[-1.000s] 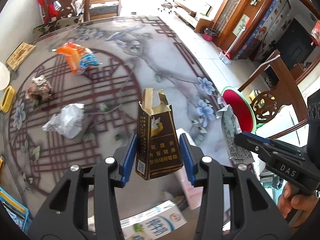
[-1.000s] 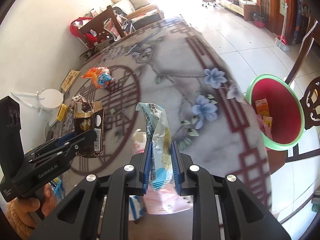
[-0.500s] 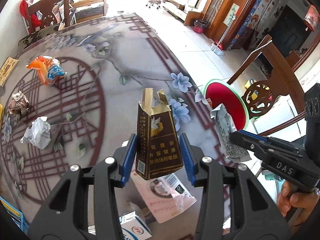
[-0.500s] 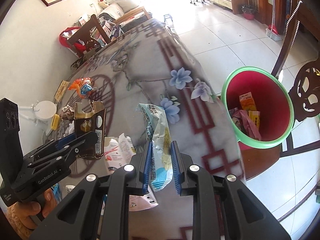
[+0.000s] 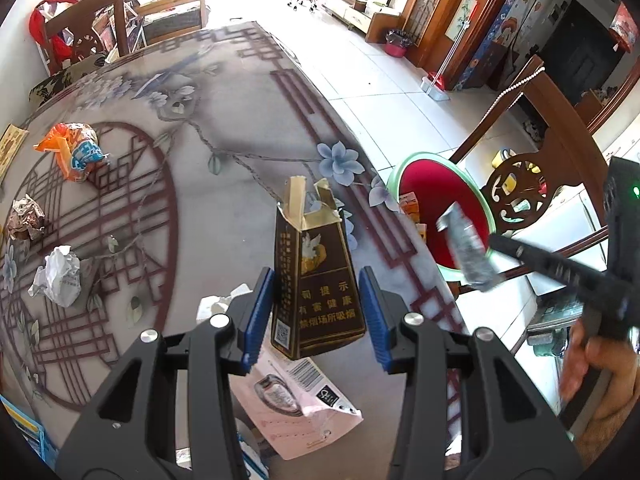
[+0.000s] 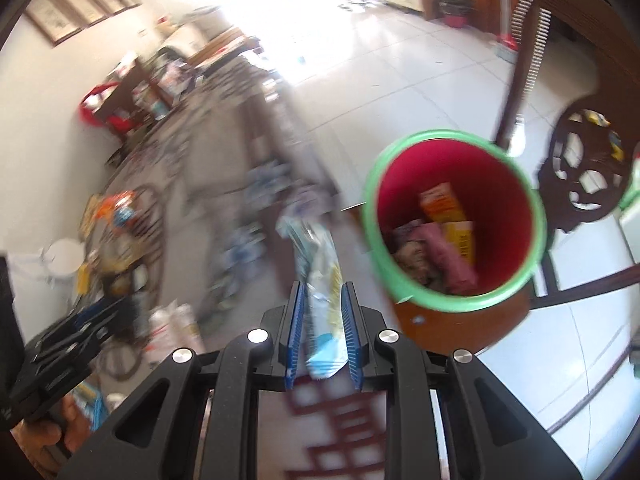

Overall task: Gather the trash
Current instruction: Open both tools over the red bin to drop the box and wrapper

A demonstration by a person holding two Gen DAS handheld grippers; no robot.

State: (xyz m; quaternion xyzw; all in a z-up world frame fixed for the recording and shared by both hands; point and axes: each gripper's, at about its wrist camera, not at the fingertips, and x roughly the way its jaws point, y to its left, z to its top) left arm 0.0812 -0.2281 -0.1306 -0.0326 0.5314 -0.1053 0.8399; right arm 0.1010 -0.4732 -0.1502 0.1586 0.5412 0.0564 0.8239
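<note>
My left claw pinches the brown cigarette pack upright. My right claw grips a snack wrapper, red bin at two o'clock.

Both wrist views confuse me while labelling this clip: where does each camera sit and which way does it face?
Left wrist: behind the left tool, facing across the table; it grips a cigarette pack.
Right wrist: behind the right tool, gripping a snack wrapper, facing the red bin.
Shared: the bin, the orange wrapper, each other's tool.

Bin stands off the table's right edge, chair behind it
</note>
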